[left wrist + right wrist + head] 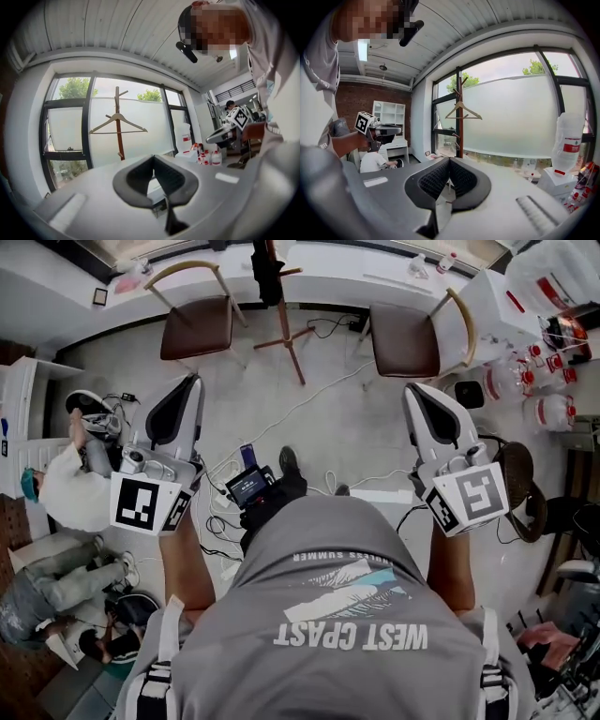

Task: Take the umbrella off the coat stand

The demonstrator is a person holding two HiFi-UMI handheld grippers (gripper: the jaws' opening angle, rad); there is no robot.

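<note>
Head view — pale floor (328, 427), coat stand (284, 334) by window (145, 140); left gripper (190, 381), right gripper (413, 390) — jaws together, empty.

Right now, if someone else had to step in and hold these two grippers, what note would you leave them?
Left gripper: shut, with nothing in it.
Right gripper: shut, also empty.
Coat stand: straight ahead, well apart from both grippers.
Umbrella: probably the dark thing hanging near the stand's top in the head view. I can't confirm it, because the gripper views show only a wooden hanger there.
Done: nothing on the stand has been touched.
Left to do: walk up, open a gripper, close it on the umbrella and lift it off the stand.
</note>
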